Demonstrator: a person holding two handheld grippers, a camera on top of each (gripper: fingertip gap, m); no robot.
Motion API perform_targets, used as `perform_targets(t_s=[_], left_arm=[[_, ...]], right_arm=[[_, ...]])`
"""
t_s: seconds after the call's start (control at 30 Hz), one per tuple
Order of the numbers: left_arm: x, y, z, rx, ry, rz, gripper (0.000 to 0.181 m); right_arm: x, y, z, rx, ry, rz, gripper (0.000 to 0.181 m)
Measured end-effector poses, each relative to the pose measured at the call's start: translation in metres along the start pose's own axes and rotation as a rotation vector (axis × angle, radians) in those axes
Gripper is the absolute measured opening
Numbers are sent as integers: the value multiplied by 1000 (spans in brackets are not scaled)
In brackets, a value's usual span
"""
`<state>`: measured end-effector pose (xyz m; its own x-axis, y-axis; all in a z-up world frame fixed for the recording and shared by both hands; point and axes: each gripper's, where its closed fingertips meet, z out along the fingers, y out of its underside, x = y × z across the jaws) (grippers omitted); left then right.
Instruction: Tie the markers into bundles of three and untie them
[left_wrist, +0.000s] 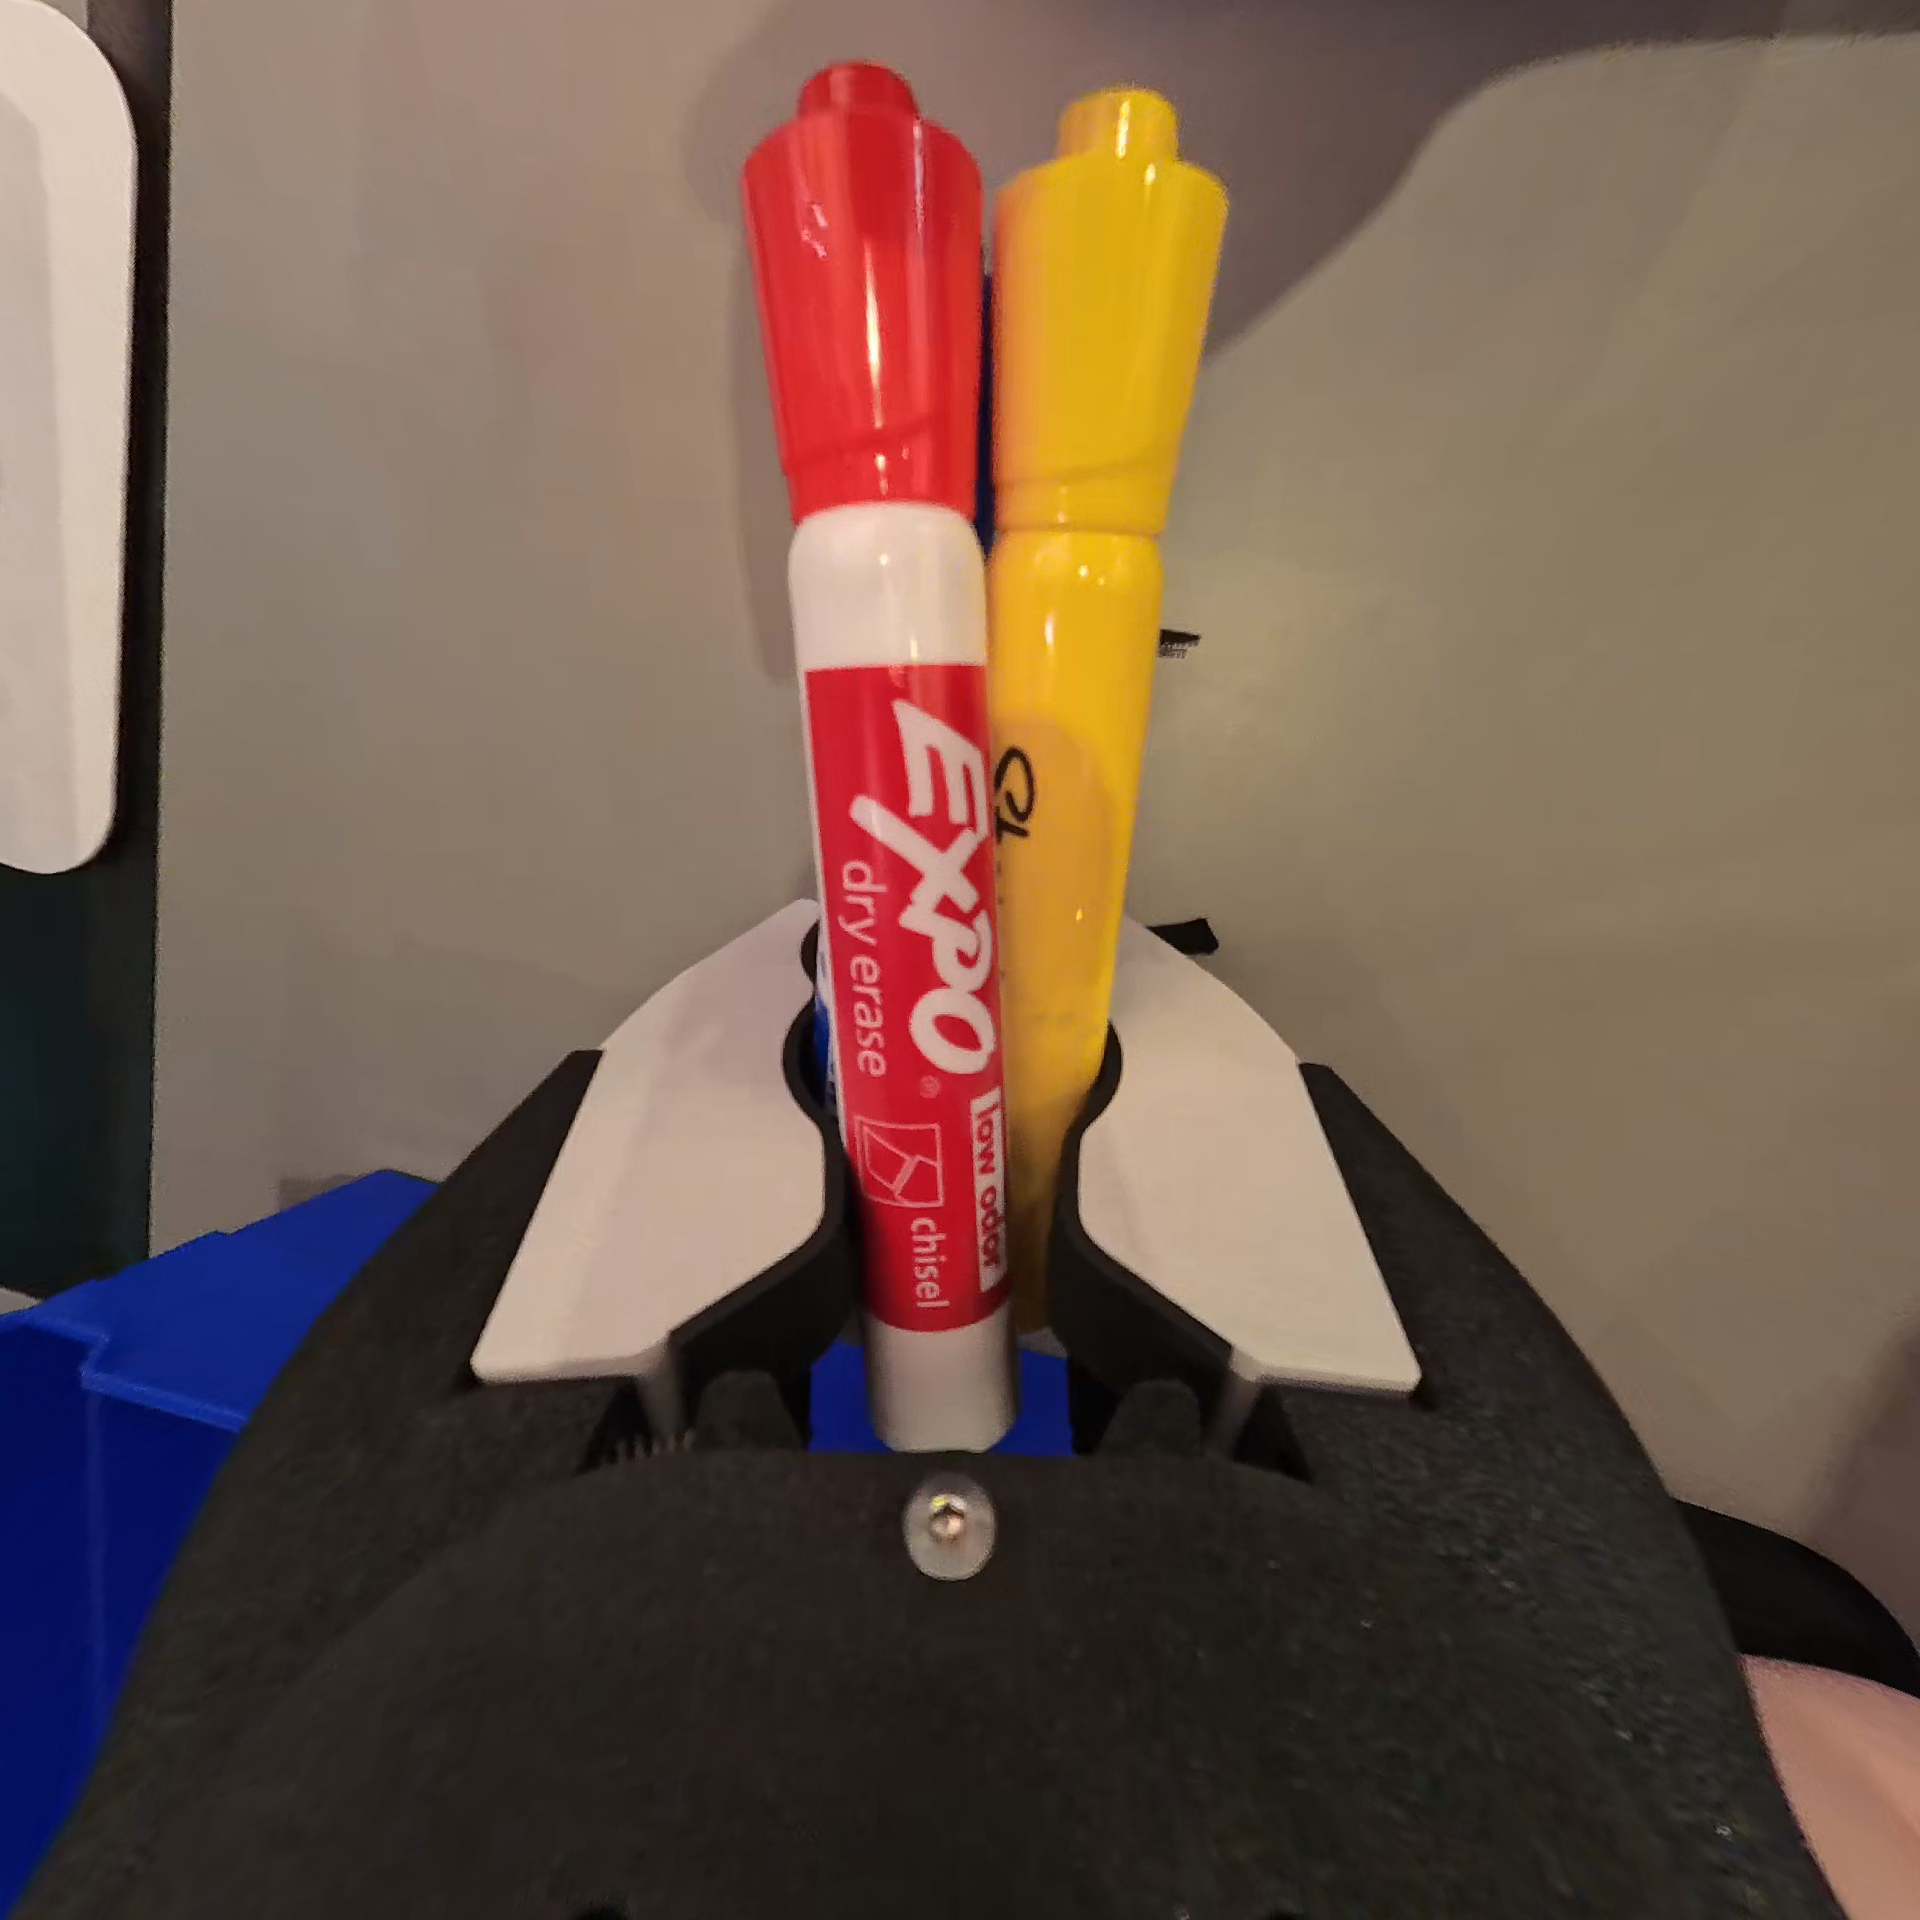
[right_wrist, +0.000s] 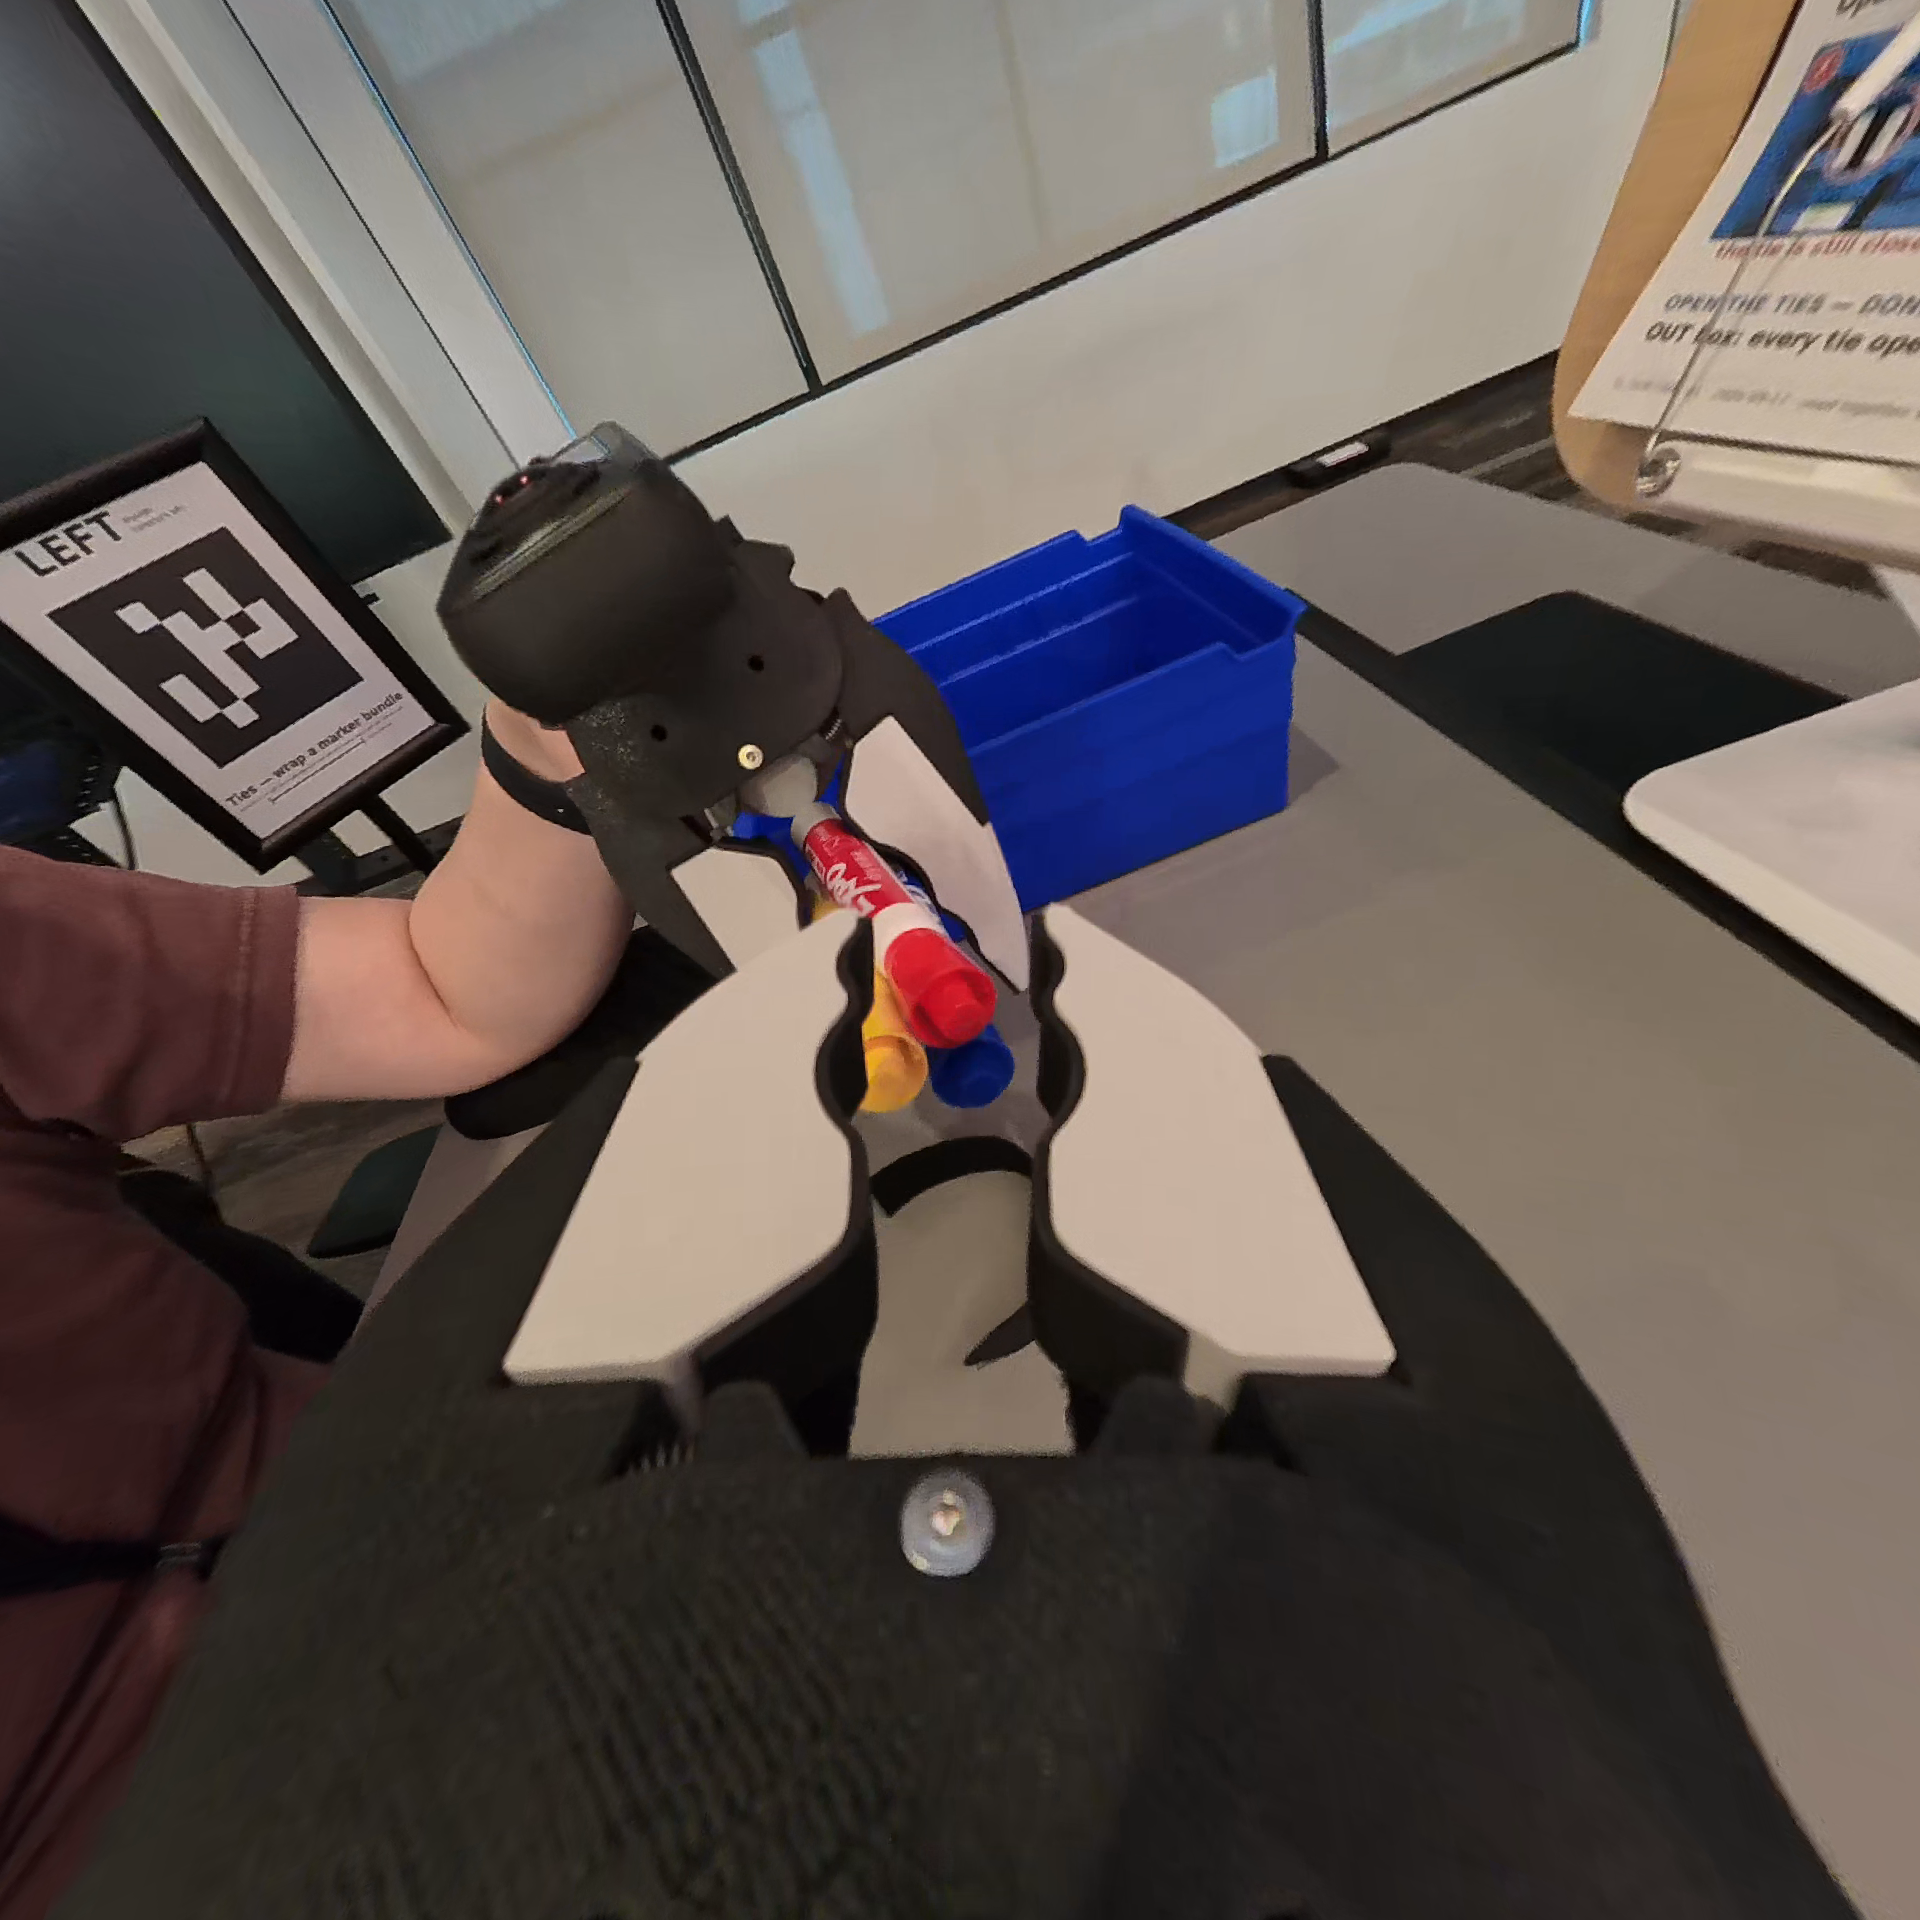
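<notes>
My left gripper is shut on three markers held side by side: a red marker, a yellow marker and a blue marker mostly hidden behind them. Small black strap ends peek out behind the yellow one. In the right wrist view the left gripper points the red, yellow and blue caps toward my right gripper. It is open, and the caps sit between its fingertips. A black strap lies on the grey table below.
A blue bin stands on the table behind the left gripper and also shows in the left wrist view. A framed sign stands at the left. A white tray and a paper sheet on a stand are at the right. Spacing between my two grippers at the tips: around 12 centimeters. To the black strap: left tips about 7 centimeters, right tips about 20 centimeters.
</notes>
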<state>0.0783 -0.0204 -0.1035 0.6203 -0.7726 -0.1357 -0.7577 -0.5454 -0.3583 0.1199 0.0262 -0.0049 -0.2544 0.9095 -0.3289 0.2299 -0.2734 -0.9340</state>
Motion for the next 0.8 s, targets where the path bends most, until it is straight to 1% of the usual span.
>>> perform_targets(t_s=[0.07, 0.2, 0.37, 0.57, 0.7, 0.8], left_arm=[[-1, 2, -1, -4, -4, -1, 43], [-3, 1, -6, 10, -17, 1, 43], [0, 0, -8, 10, -20, 23, 43], [0, 2, -9, 6, -24, 28, 43], [-1, 3, -9, 3, -24, 28, 43], [-1, 4, -9, -1, -24, 27, 43]], right_arm=[[-3, 2, -1, -14, -31, 23, 21], [-2, 6, -1, -32, -45, 93, 15], [-11, 8, 3, -38, -107, 109, 9], [-15, 9, 5, -51, -109, 75, 8], [-16, 8, 6, -38, -127, 89, 2], [-16, 8, 6, -34, -133, 92, 2]])
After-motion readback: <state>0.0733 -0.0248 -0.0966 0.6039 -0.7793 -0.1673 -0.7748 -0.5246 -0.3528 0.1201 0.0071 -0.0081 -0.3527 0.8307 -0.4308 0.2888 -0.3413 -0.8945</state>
